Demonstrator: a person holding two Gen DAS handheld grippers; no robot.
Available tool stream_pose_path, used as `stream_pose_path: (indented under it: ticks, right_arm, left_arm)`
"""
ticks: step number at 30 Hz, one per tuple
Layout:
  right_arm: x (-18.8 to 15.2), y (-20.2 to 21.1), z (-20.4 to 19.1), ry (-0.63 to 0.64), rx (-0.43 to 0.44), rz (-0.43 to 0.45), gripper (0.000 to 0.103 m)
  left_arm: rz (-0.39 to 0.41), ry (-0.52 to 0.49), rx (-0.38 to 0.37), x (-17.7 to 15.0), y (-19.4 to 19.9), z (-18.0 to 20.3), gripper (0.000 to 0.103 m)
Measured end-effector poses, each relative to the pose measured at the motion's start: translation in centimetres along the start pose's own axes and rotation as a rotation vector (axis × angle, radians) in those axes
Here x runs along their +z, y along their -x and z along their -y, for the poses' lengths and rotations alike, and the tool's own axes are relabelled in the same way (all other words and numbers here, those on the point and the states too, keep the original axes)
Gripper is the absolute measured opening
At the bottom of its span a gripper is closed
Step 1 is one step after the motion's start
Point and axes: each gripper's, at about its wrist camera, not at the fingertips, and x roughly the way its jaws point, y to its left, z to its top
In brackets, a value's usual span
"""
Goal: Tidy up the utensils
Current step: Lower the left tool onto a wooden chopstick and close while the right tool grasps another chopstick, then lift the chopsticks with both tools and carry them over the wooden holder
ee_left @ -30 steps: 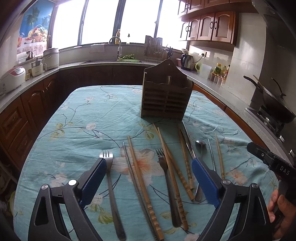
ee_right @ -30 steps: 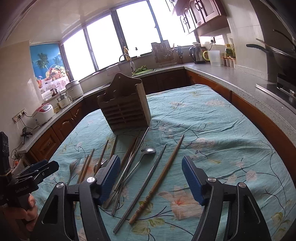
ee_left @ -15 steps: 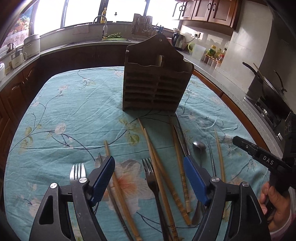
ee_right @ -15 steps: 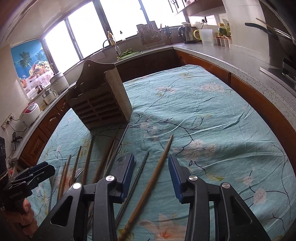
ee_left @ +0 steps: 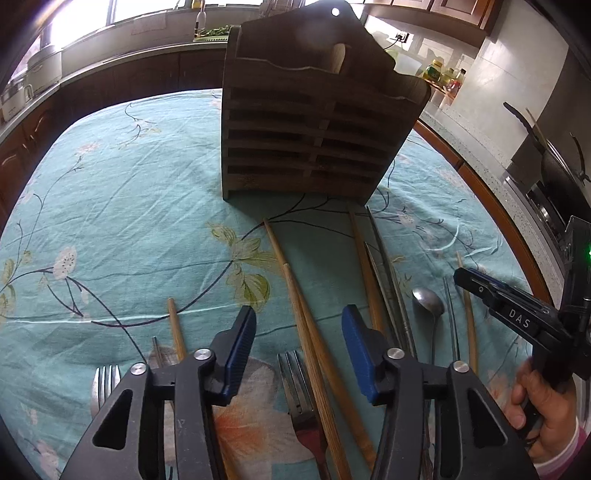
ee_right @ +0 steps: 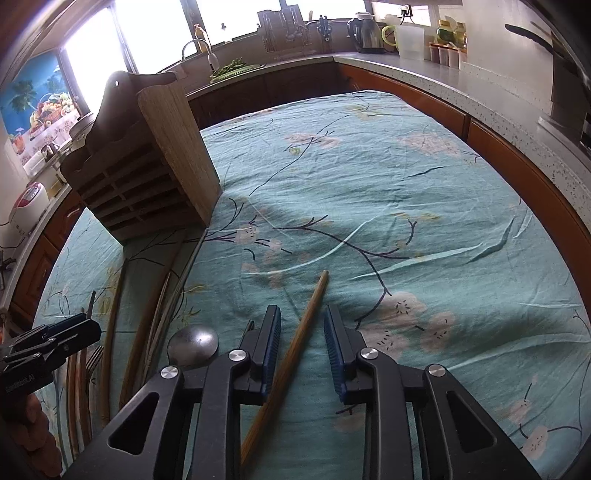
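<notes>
floral teal tablecloth [ee_right: 424, 192], kettle [ee_right: 364, 33] on stone counter [ee_right: 480, 96], fruit poster [ee_right: 35, 107]

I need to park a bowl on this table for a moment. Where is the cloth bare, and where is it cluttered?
Bare cloth lies right of the wooden holder, toward the counter edge, and left of the holder. It is crowded in front of the holder: chopsticks, forks and a spoon lie packed side by side.

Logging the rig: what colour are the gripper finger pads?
Blue ribbed pads, clearest in the right wrist view.
</notes>
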Motion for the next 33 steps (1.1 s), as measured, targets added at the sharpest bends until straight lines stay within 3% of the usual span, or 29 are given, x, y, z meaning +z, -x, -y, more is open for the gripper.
stream_pose_path:
  ticks: [2, 5, 10, 26, 33]
  right_arm:
    - [0.1, -0.2, 0.0, -0.001, -0.007, 0.0, 0.012]
    - [0.3, -0.4, 0.3, -0.015, 0.008, 0.004, 0.01]
    - [0.3, 0.5, 0.7, -0.055, 0.044, 0.013, 0.007]
    - [1.1, 10.5, -2.5, -0.004, 0.174, 0.193, 0.005]
    - [1.9, 13.8, -3.8, 0.017, 0.218, 0.265, 0.005]
  left_arm:
    - [-0.014, 0.015, -0.019, 0.3, -0.7, -0.2, 0.019]
    - [-0.011, 0.017, -0.042, 0.6, -1.6, 0.1, 0.009]
    - [0.036, 0.007, -0.061, 0.3, 0.3, 0.1, 0.007]
    - [0.27, 0.044, -0.127, -3.3, 11.4, -0.4, 0.004]
    - [0.336, 0.042, -0.136, -5.3, 14.8, -0.4, 0.004]
